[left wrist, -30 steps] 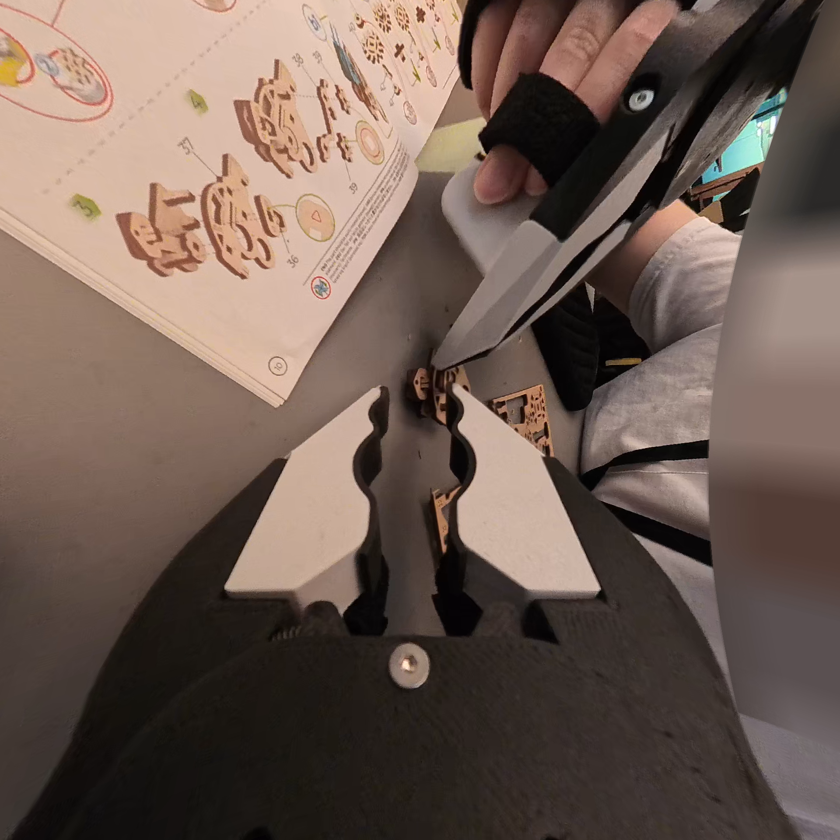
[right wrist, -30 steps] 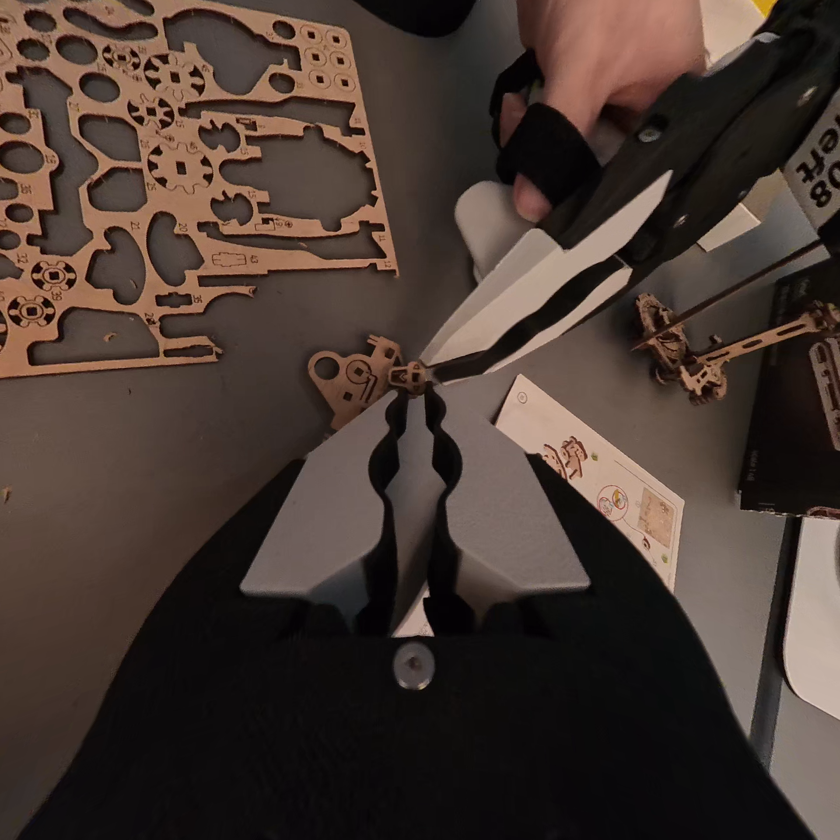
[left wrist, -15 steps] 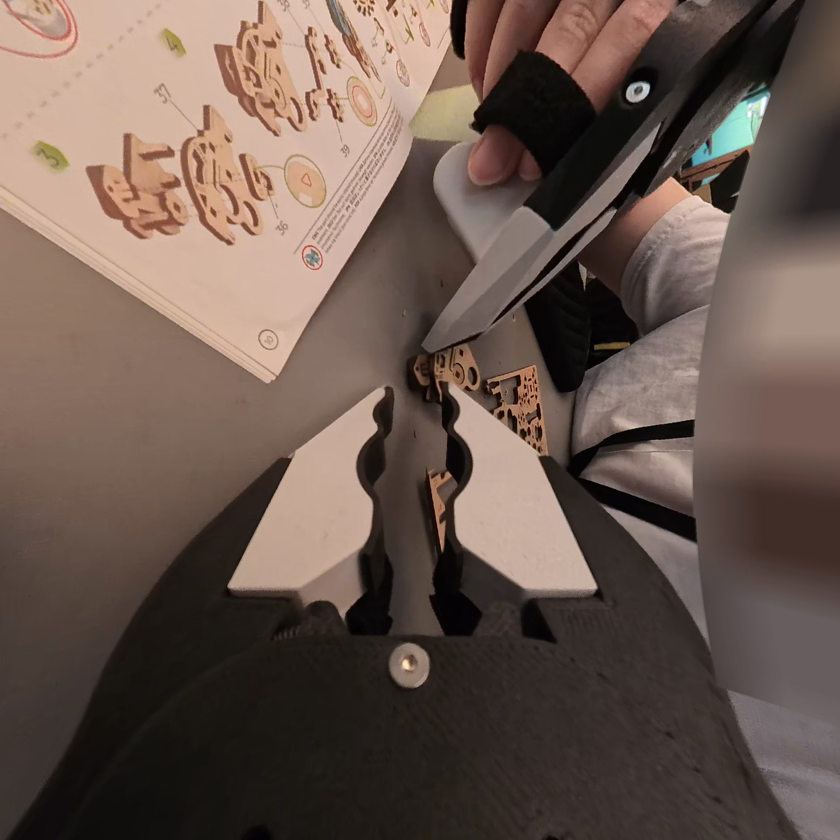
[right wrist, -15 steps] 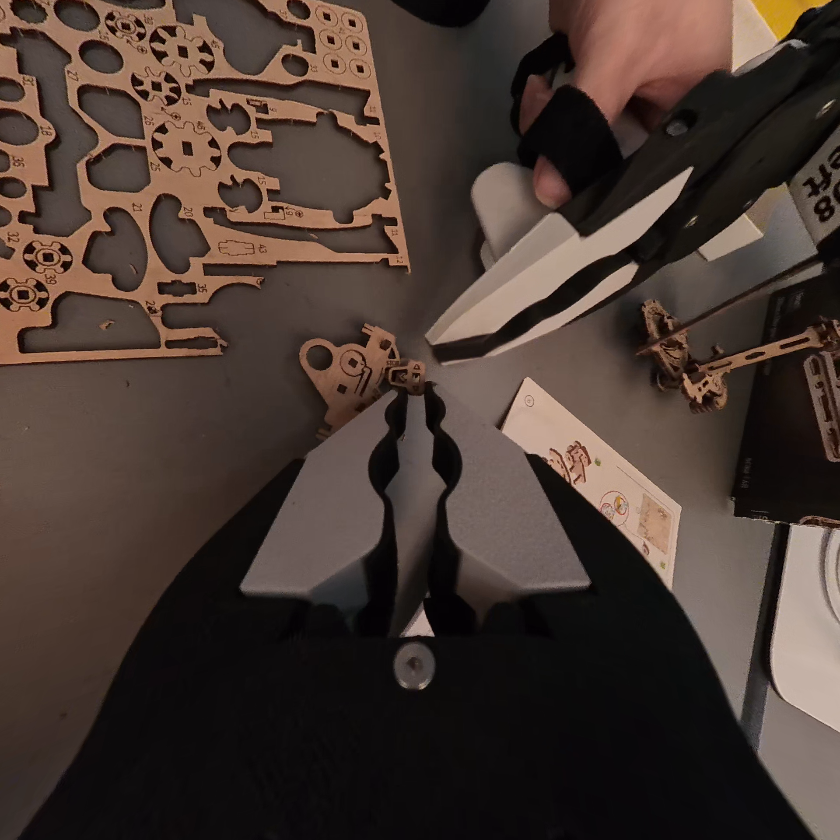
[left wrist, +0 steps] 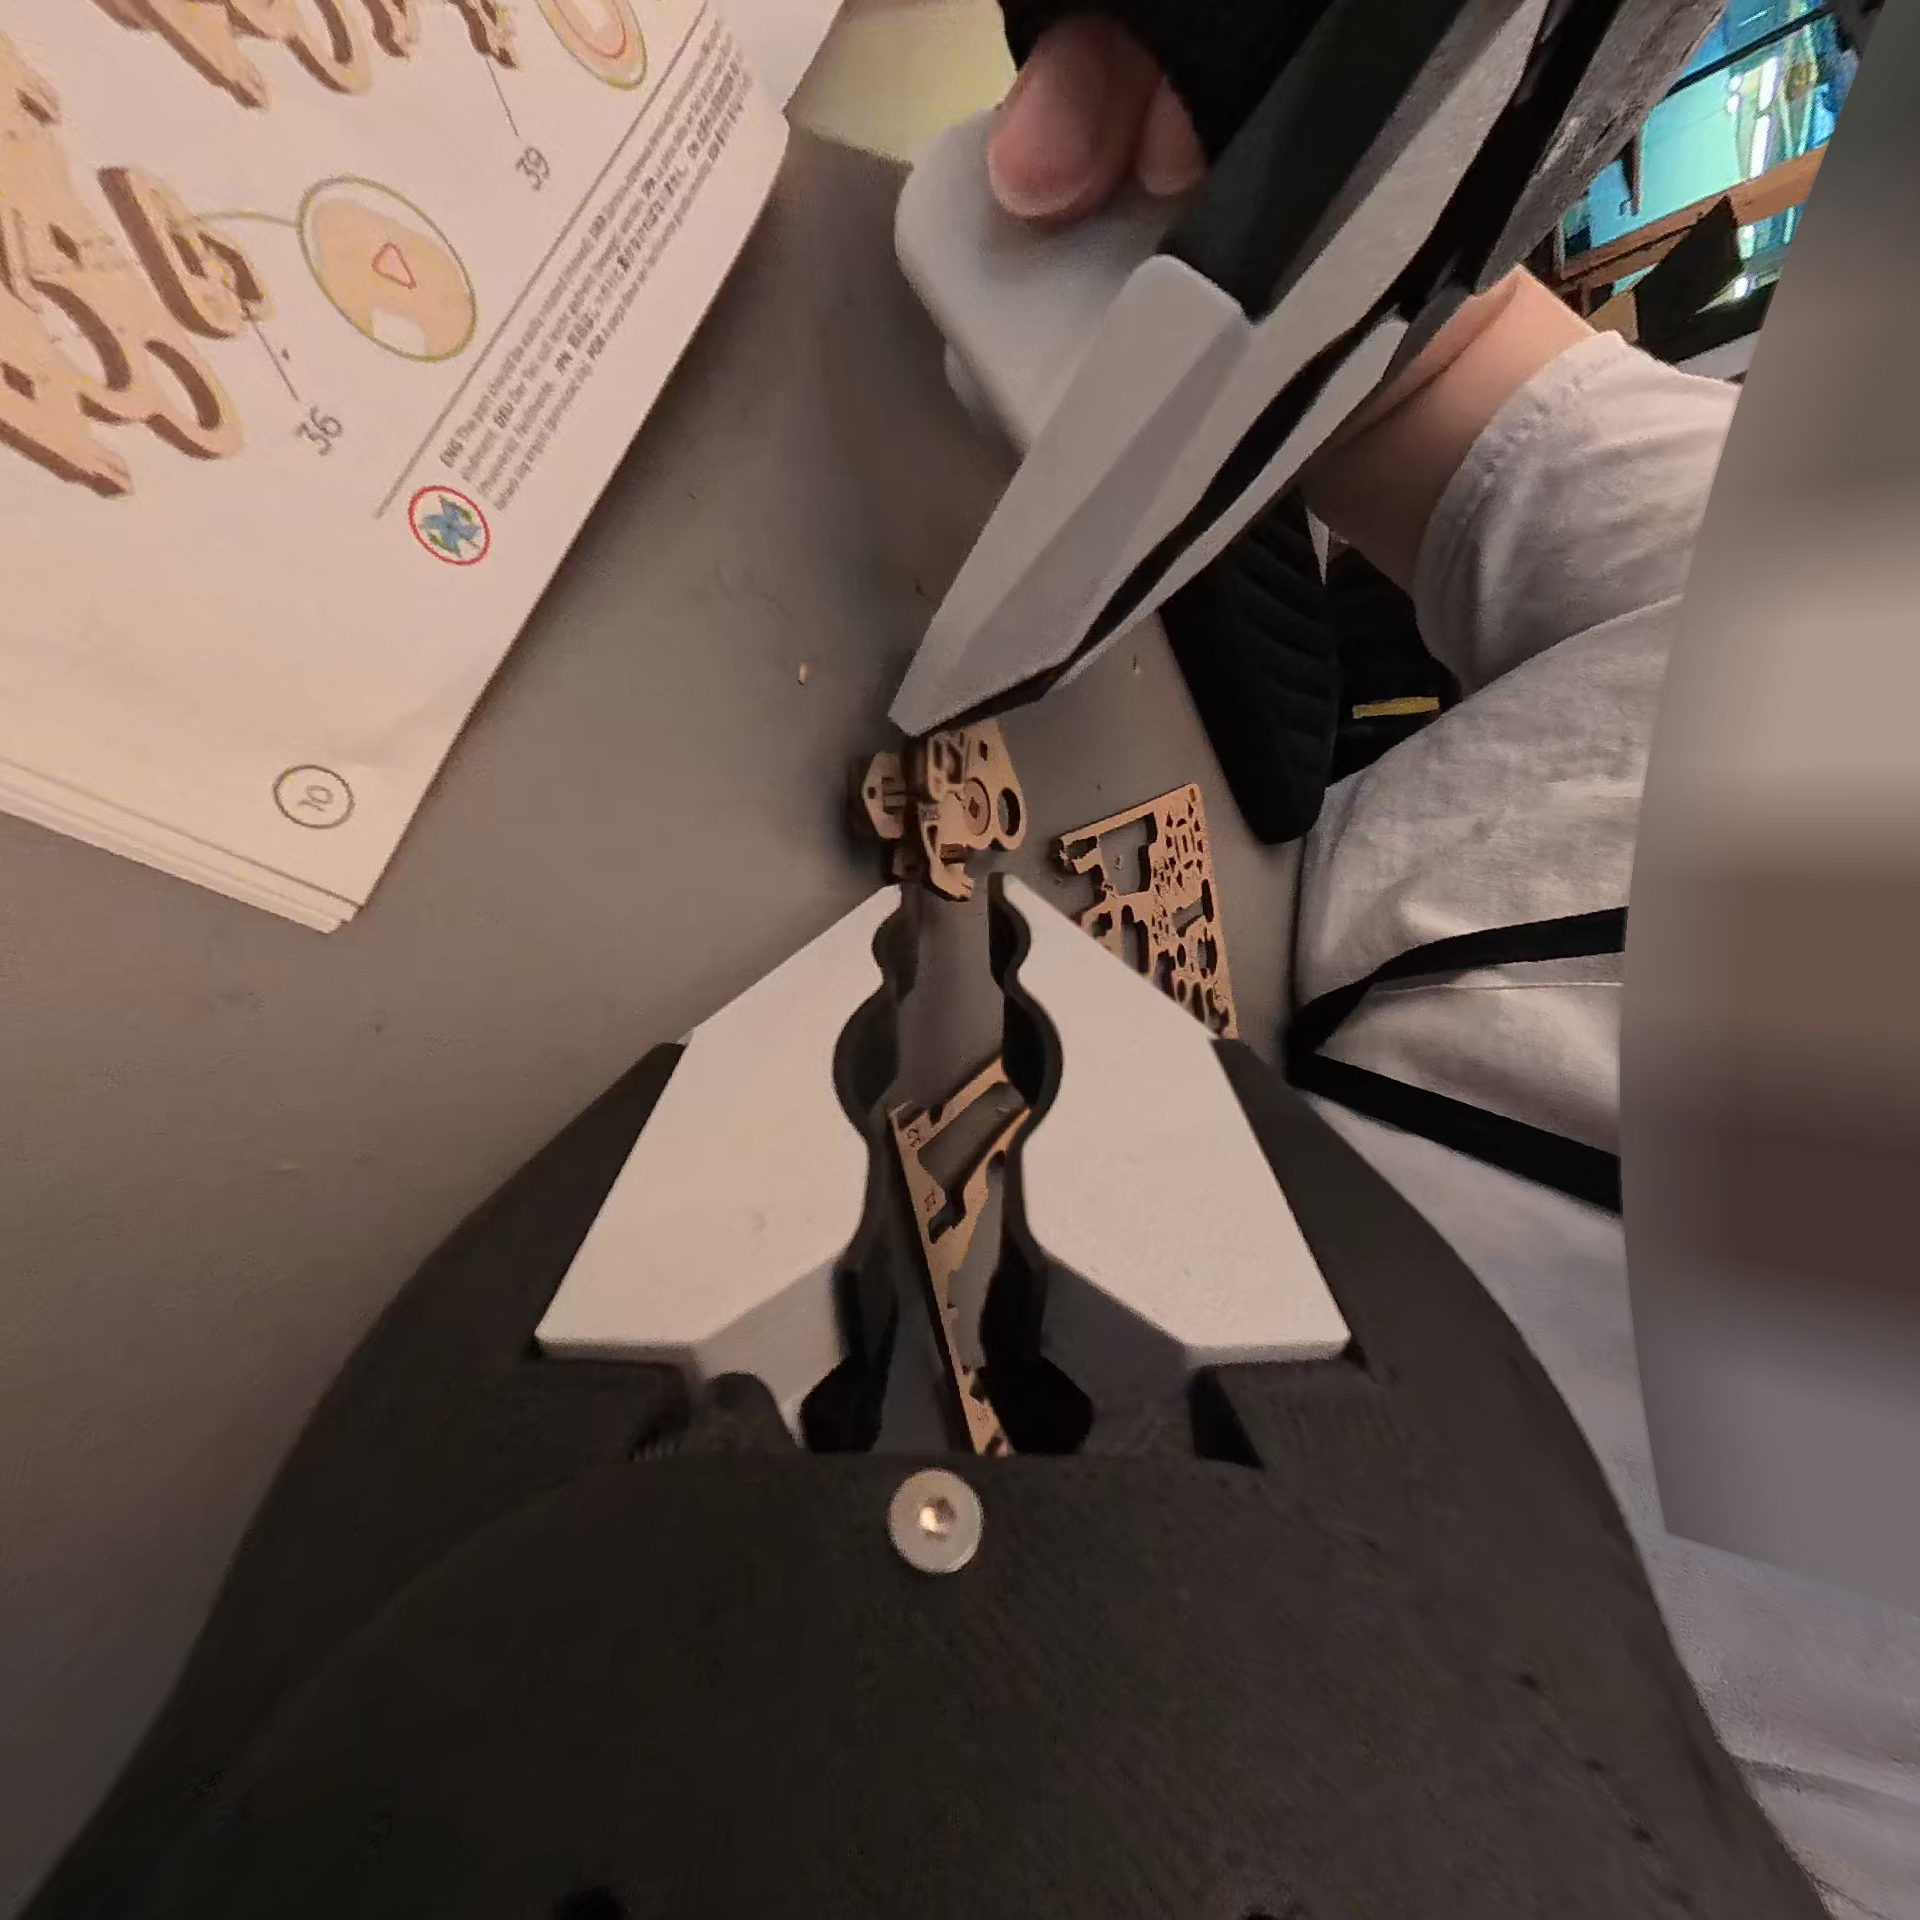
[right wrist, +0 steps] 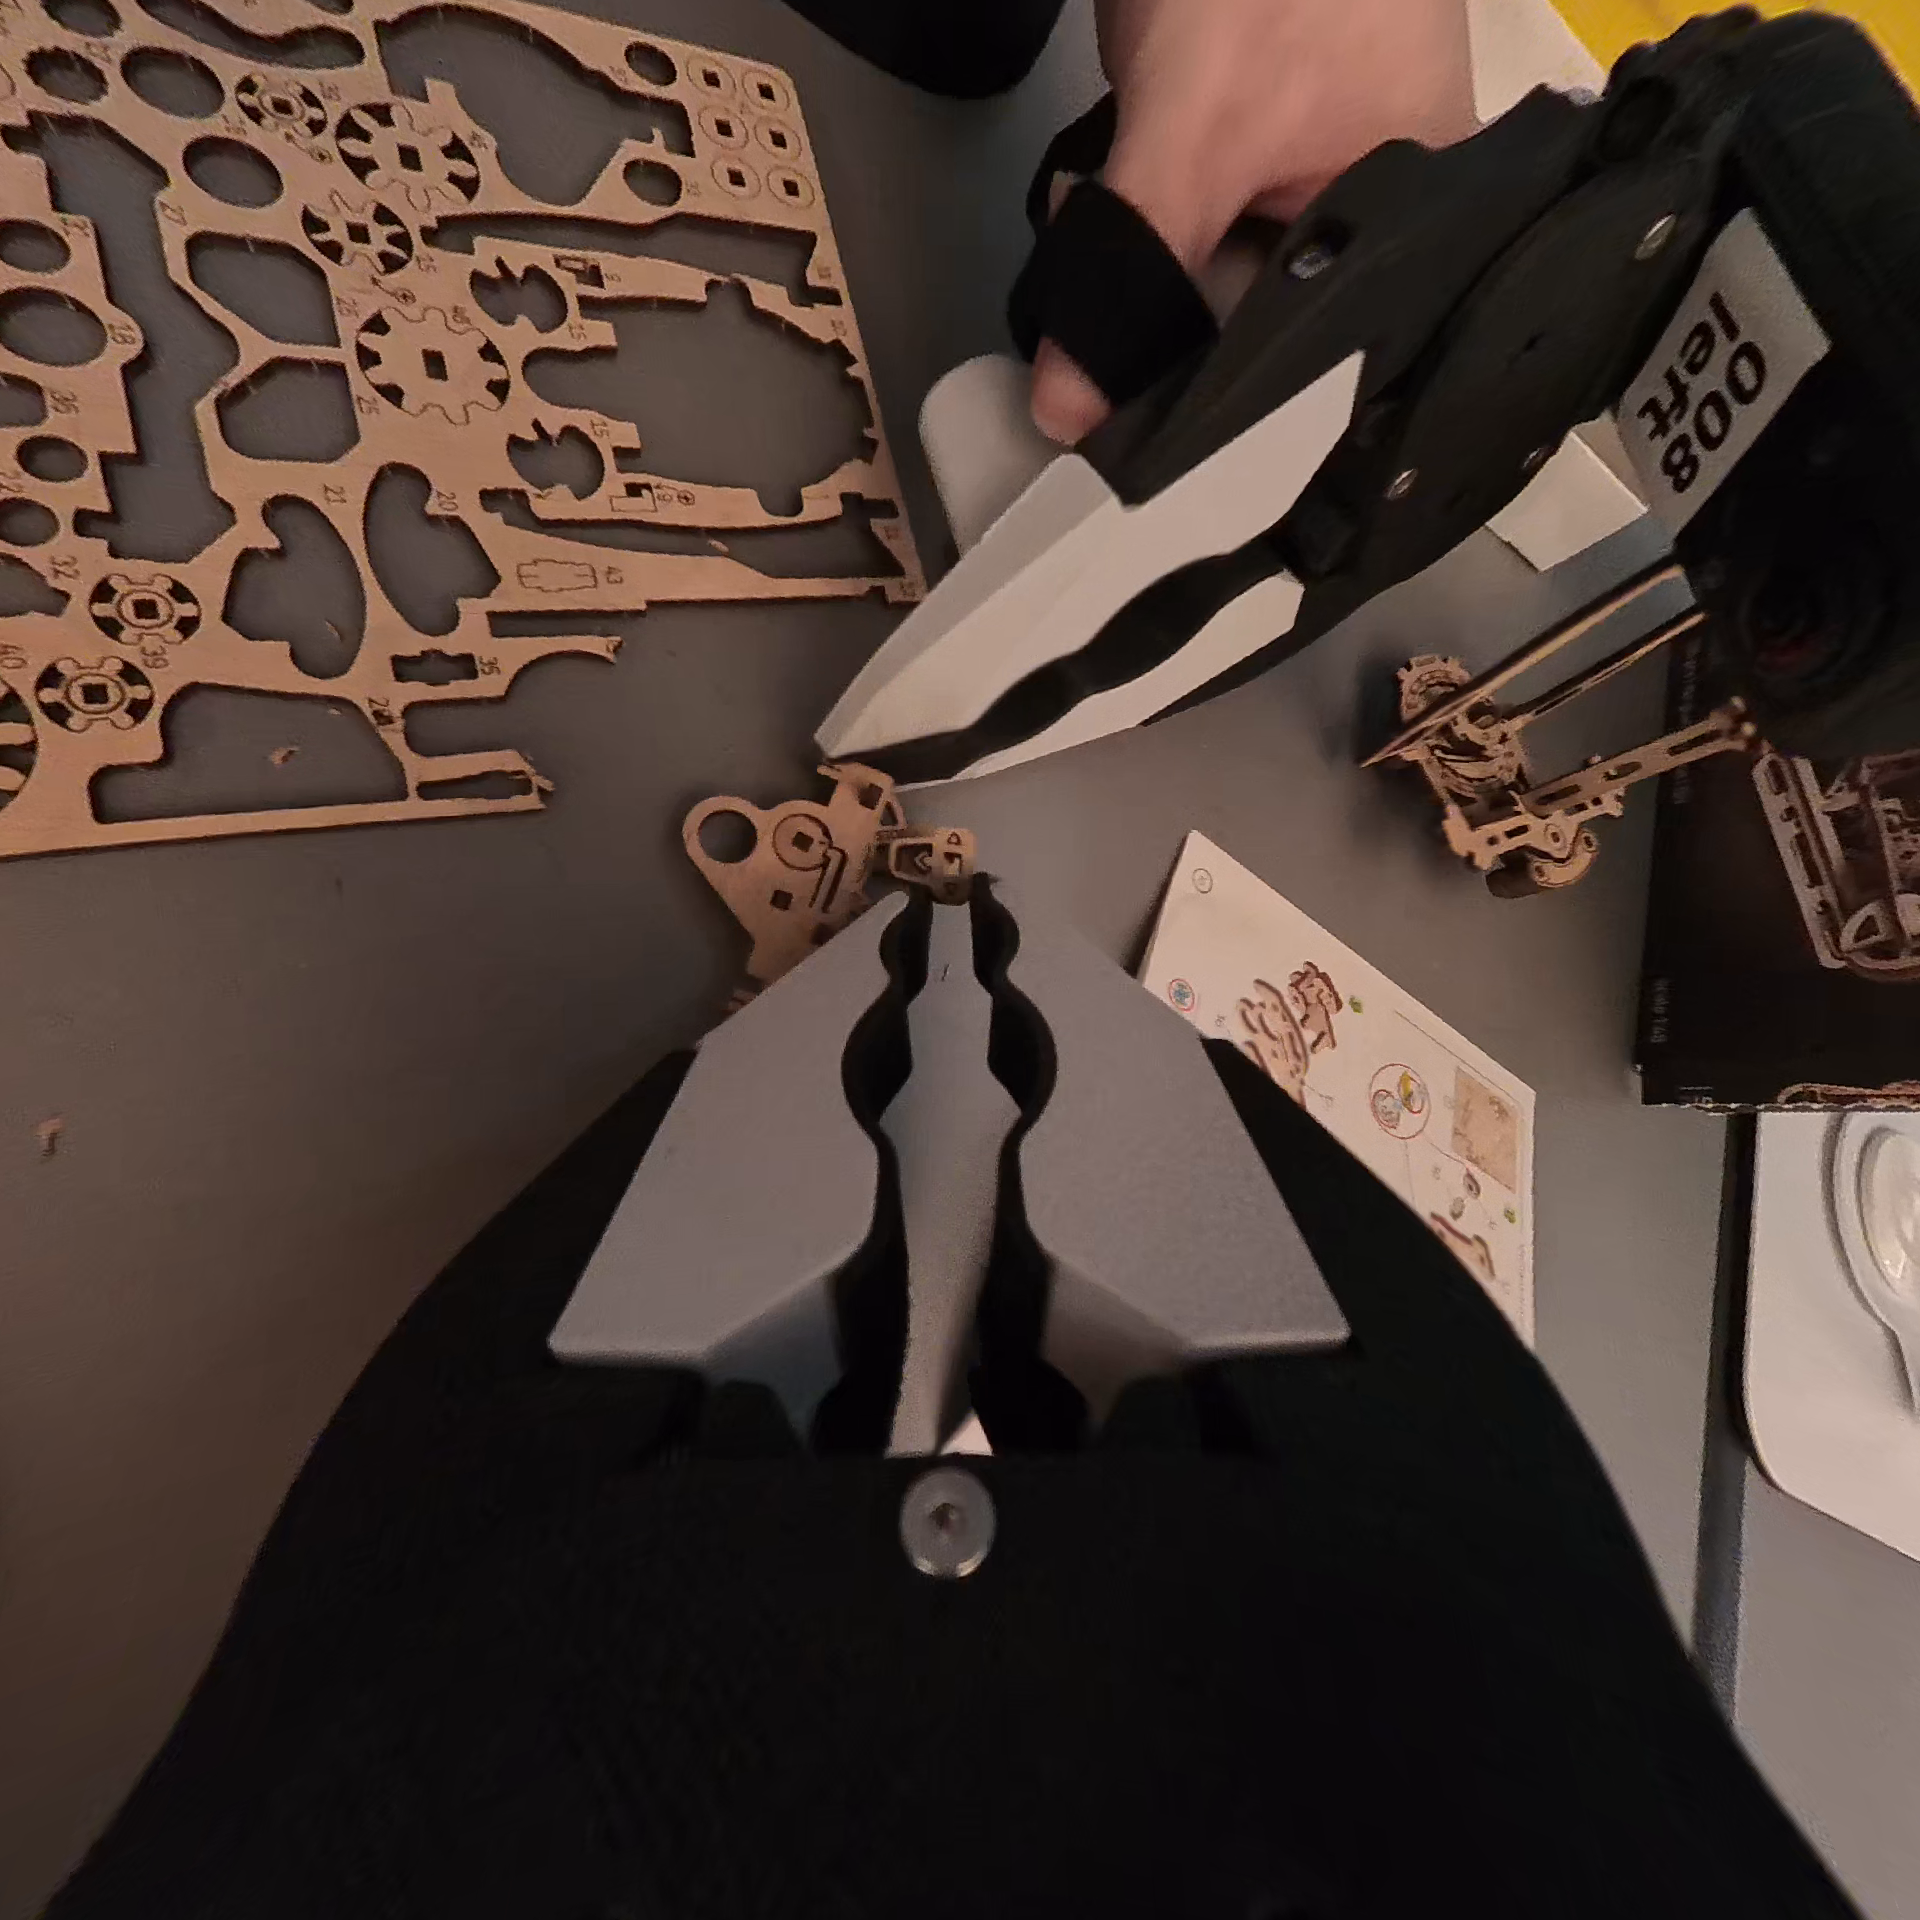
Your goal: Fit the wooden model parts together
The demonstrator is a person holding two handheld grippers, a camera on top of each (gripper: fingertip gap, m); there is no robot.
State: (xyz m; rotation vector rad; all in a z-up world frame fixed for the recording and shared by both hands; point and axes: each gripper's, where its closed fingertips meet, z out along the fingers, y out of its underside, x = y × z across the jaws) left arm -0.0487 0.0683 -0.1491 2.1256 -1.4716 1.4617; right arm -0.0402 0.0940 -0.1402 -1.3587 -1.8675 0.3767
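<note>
A flat wooden part with a ring hole [right wrist: 774, 868] lies on the grey table, with a small wooden block [right wrist: 932, 854] joined at its right edge. Both show as one small assembly in the left wrist view [left wrist: 940, 805]. My right gripper [right wrist: 943, 891] is shut on the small block at its fingertips. In the left wrist view it [left wrist: 920, 717] comes down from the upper right onto the assembly. My left gripper [left wrist: 951, 883] is narrowly open and empty, its tips right at the assembly's near edge. In the right wrist view it [right wrist: 847, 756] sits by the flat part's upper corner.
A cut-out wooden parts sheet [right wrist: 416, 416] lies at the upper left, and also shows in the left wrist view [left wrist: 1164, 904]. An open instruction booklet [left wrist: 312, 468], a leaflet [right wrist: 1351, 1091], a partly built model [right wrist: 1507, 810], a black box [right wrist: 1818, 883] and a white tray [right wrist: 1829, 1351] surround the work spot. My two grippers' fingertips are within a few centimetres of each other.
The left gripper drew back from the small block, then came in again beside the flat part, with its jaws a little narrower. The right gripper kept its hold on the block.
</note>
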